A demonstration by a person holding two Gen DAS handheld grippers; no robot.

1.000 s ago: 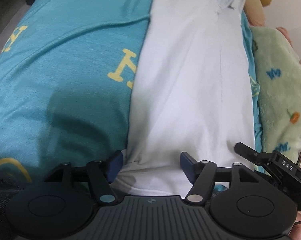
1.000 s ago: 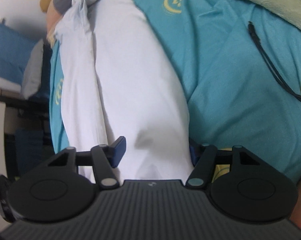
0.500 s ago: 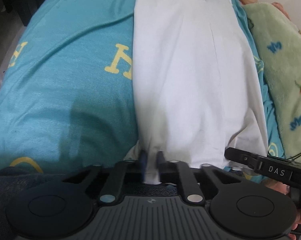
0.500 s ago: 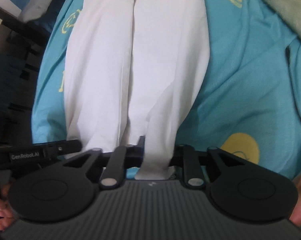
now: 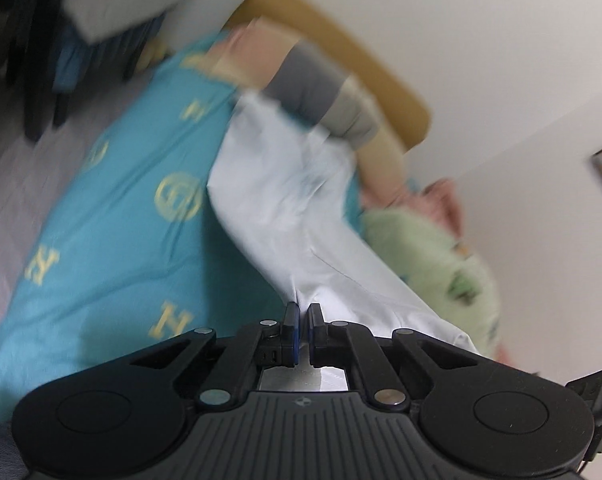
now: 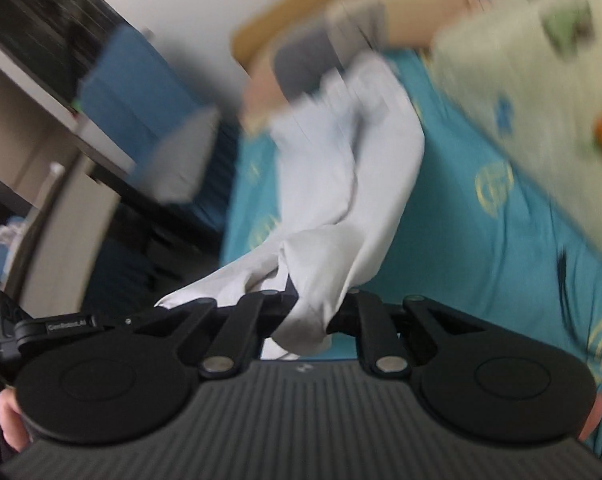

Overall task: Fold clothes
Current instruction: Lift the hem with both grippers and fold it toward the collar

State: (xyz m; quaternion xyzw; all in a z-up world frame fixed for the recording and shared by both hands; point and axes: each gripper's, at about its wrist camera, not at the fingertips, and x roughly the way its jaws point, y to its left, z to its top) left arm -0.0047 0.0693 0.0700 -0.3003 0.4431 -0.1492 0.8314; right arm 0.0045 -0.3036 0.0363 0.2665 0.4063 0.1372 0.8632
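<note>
Both tongs have risen, lifting the white garment [image 5: 301,208] off the teal bed [image 5: 121,240]; a wall [image 5: 481,40] now shows. Left tongs [image 5: 303,314] are clamped on its hem; right tongs [image 6: 313,312] are closing on bunched cloth.

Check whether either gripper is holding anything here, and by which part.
Both hold the white garment. The left gripper pinches one corner of its near edge; the right gripper, jaws closing, has a bunched fold at the other near corner.

Garment [image 5: 285,216] on bedsheet [image 5: 113,240], blanket [image 5: 433,256] beside it, headboard [image 5: 341,52] behind
</note>
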